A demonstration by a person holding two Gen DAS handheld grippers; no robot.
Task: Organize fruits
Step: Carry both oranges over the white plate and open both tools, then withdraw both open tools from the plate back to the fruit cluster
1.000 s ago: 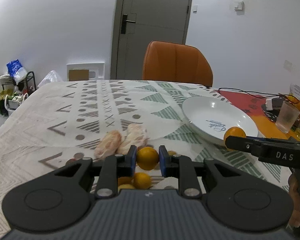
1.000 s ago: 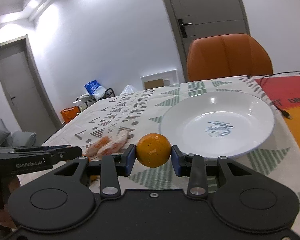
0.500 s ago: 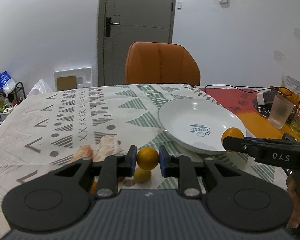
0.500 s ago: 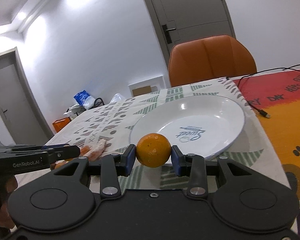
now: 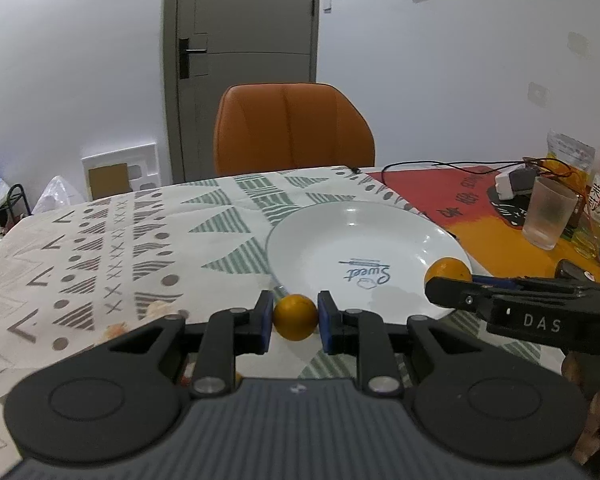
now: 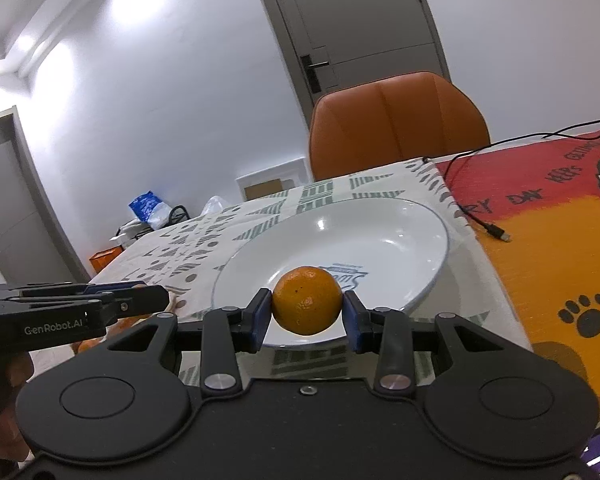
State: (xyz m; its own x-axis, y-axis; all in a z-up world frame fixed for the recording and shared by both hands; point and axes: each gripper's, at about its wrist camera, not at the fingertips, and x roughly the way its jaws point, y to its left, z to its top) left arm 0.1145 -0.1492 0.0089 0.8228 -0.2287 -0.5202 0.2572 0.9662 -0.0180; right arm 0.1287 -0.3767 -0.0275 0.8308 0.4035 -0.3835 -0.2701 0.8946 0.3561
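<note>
My left gripper is shut on a small orange and holds it just in front of the near rim of the white plate. My right gripper is shut on a larger orange and holds it above the near edge of the plate. That orange also shows in the left wrist view at the plate's right rim, ahead of the right gripper's black body. The plate is empty. Peach-coloured fruit lies on the cloth to the left, mostly hidden by my left gripper.
An orange chair stands at the table's far side. A plastic cup, bottles and a charger with cables sit on the red and orange mat at the right. The left gripper's body is at the left in the right wrist view.
Both grippers have moved forward and right toward the plate with their oranges. The right orange is now over the plate's near edge. The loose fruit on the cloth has dropped behind my left gripper.
</note>
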